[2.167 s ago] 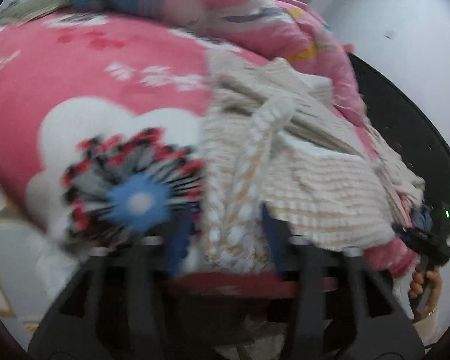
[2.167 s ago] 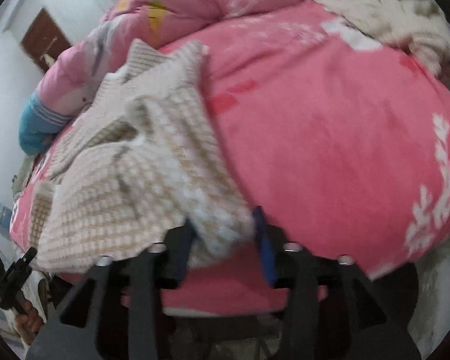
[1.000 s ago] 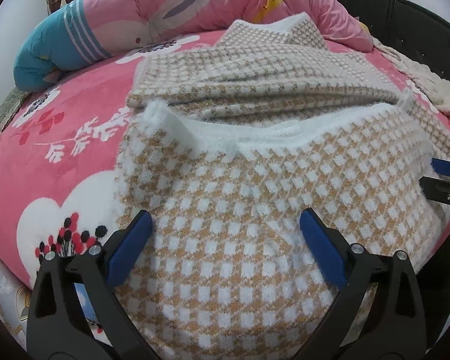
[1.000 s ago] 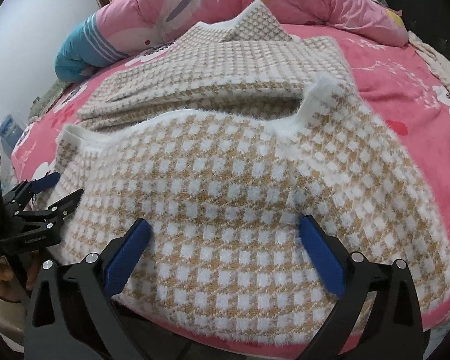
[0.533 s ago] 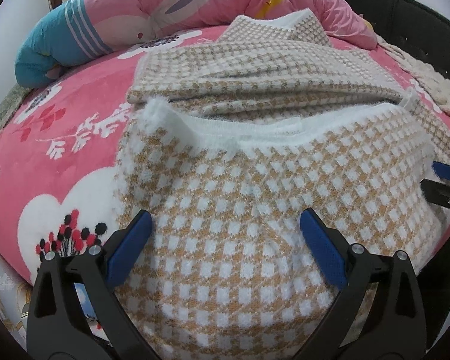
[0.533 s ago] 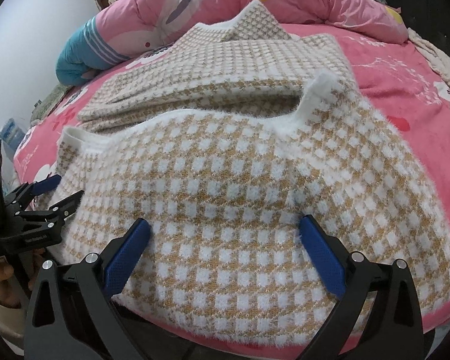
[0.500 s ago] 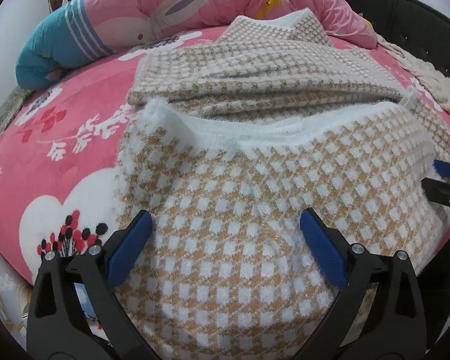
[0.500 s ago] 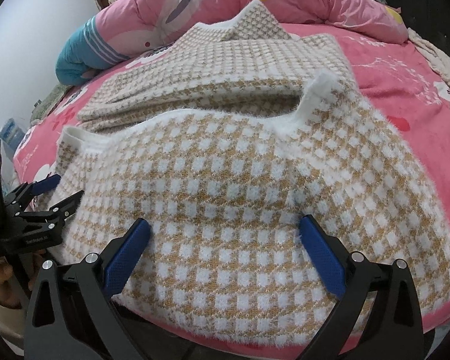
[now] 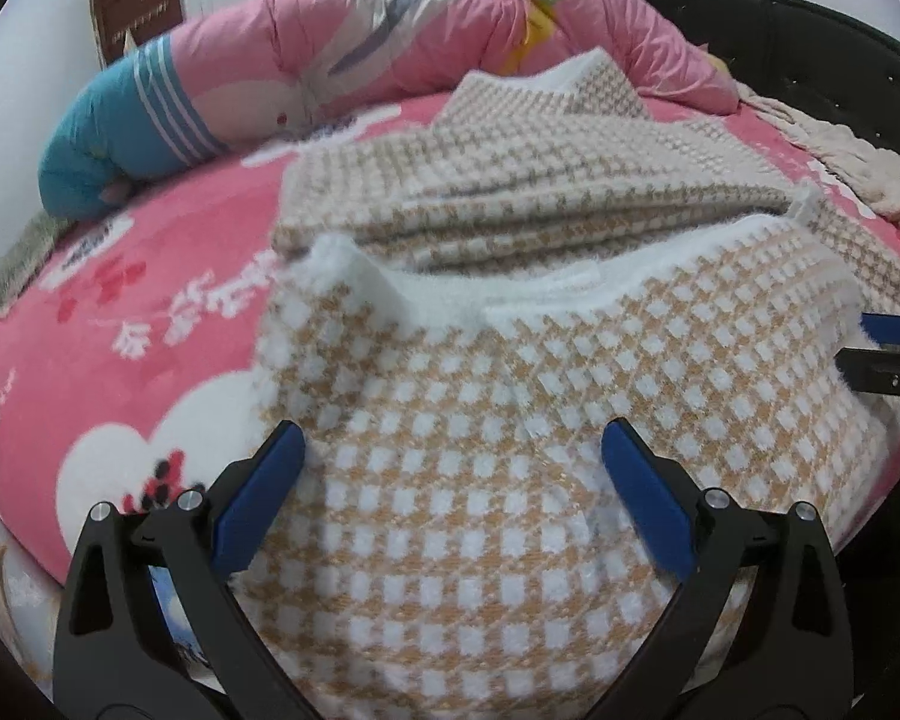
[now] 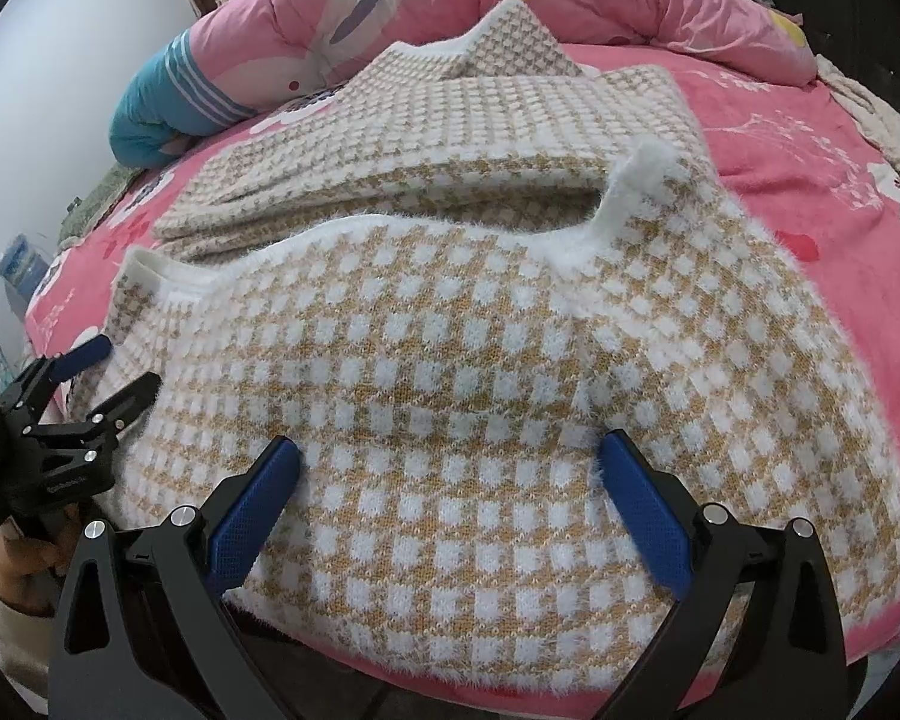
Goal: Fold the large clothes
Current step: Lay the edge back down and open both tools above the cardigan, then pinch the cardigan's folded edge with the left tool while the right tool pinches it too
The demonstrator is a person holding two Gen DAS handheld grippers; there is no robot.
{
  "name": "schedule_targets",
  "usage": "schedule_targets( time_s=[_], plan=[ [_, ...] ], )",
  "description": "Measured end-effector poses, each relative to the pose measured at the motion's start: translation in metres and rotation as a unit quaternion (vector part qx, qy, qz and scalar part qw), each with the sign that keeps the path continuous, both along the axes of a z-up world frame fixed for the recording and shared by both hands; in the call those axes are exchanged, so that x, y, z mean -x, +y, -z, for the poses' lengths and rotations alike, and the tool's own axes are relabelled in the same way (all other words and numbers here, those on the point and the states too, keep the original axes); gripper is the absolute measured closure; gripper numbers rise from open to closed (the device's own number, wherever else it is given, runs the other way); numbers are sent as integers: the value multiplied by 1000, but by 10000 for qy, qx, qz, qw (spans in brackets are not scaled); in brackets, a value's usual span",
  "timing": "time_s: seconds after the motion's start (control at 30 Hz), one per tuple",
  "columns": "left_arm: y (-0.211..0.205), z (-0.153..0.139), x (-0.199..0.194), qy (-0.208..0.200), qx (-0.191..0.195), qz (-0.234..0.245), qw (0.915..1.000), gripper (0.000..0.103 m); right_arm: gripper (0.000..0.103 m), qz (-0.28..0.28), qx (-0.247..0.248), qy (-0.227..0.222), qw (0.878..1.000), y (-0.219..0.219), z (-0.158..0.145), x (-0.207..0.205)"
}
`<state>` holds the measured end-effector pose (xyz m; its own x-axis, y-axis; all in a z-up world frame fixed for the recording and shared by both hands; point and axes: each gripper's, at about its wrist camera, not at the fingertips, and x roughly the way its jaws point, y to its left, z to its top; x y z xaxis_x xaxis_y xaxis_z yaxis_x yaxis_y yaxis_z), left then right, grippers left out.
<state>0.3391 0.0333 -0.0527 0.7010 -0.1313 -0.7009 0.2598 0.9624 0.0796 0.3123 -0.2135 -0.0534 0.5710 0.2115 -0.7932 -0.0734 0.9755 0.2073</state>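
From the left wrist, the left gripper [image 9: 450, 474] is spread wide and holds nothing; the checked sweater [image 9: 510, 420] lies directly ahead on the pink bed cover [image 9: 120, 360], its long axis running crosswise.

From the right wrist, the right gripper [image 10: 450, 474] is likewise wide and empty, facing the same near edge, so both arms seem equally near.

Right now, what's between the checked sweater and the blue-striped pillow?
Bare pink blanket with white flower print separates the sweater from the pillow; clearest in the left wrist view.
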Motion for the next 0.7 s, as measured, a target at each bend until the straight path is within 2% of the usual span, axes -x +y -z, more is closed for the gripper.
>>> schedule_targets(
  time_s=[0.3,0.5,0.53,0.6,0.7],
  plan=[
    [35,-28,3,-624,512,-249,9964,6,6,-7,10,68,10000,1,1,-2],
    [47,-21,-13,-403,602,-248,9971,9,6,-33,6,99,9999,2,1,-3],
    [48,-20,-17,-340,631,-227,9972,11,6,-27,-2,93,10000,2,1,-2],
    [47,-17,-26,-244,664,-181,9973,31,6,-31,-13,86,10000,3,1,-2],
    [49,-15,-38,-121,707,-215,9972,41,6,-64,-75,87,9999,0,-3,-1]
  ],
)
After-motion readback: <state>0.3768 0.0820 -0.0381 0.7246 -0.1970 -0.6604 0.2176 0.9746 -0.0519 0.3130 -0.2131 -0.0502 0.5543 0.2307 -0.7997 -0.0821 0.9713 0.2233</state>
